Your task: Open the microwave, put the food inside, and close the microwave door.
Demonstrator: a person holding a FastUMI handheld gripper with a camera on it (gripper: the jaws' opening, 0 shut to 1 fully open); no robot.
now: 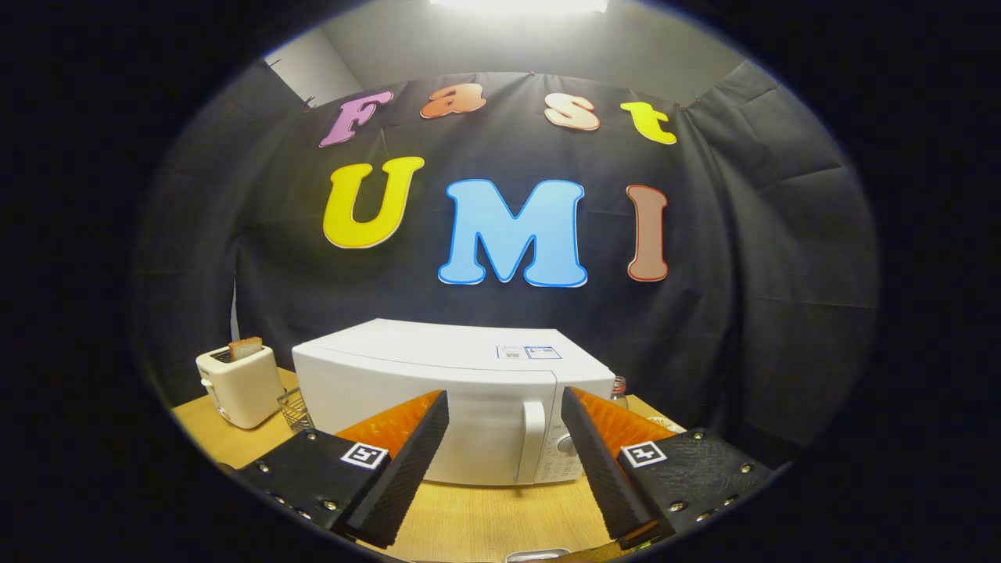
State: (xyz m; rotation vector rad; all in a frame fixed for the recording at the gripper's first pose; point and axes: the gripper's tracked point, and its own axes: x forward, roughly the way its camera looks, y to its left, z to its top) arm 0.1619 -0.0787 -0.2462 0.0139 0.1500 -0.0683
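Claw (504,438) spread, microwave (450,399) door facing it

One microwave (450,407), one toaster (238,385), one bottle (618,391), one wire basket (294,408).

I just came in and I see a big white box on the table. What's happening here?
A person is holding a gripper and pointing it at a white microwave on a wooden table. The microwave door is shut, and its handle sits just beyond the open fingers, which hold nothing. So the job is only starting: the door has not been opened yet. Beside the microwave stands a toaster with a slice of bread sticking out.
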